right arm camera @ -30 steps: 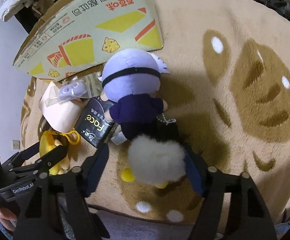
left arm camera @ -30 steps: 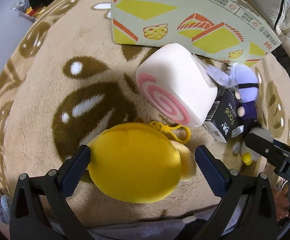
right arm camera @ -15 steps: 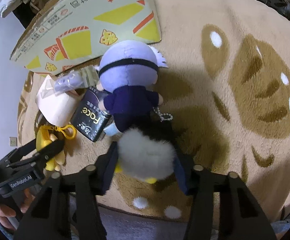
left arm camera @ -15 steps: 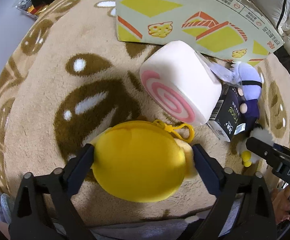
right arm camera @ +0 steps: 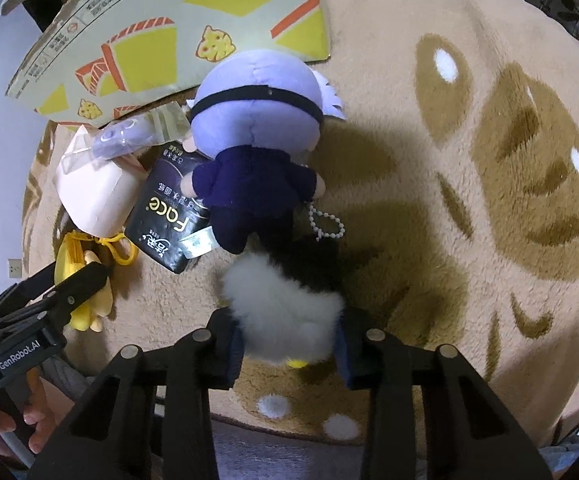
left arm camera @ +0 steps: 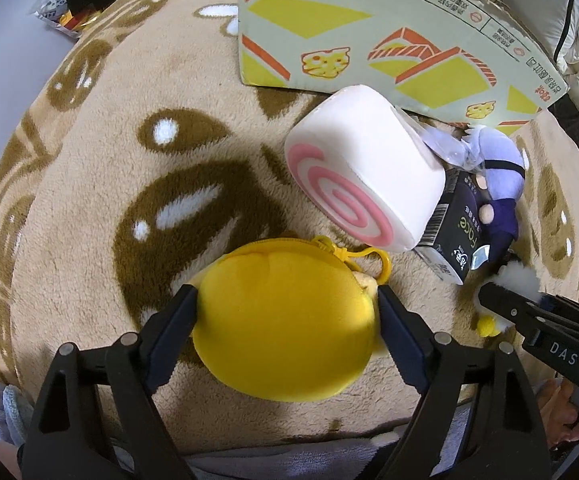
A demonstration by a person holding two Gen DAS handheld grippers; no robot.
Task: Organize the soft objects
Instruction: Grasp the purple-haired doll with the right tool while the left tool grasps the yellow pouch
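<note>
Nearest the left wrist camera, the yellow plush pouch [left arm camera: 285, 320] is being squeezed across its widest part by the left gripper [left arm camera: 287, 312], both pads pressed into its sides. Its plastic clip [left arm camera: 353, 256] is trailing loose at one o'clock. The pouch is being judged light and very compressible, so a hold across the belly is being favoured over the clip, which would let it swing.

On the right side, the white fluffy plush [right arm camera: 285, 320] is being clamped by the right gripper [right arm camera: 287, 340], fur bulging between the pads, a yellow foot poking out below. Fur of that kind is being judged slippery, so a deep grip on the body looks wise.

Further out, at one o'clock in the left view, the pink-swirl roll cushion [left arm camera: 365, 168] is being seen lying on the brown-patterned rug [left arm camera: 89, 200], touching the black Face tissue pack [right arm camera: 169, 216]. The purple-haired doll [right arm camera: 257, 128] is lying across that pack, bead chain [right arm camera: 325, 224] beside it.

Farthest off, at twelve o'clock, the printed cardboard box [left arm camera: 389, 36] is being seen, likely the place for these toys.
</note>
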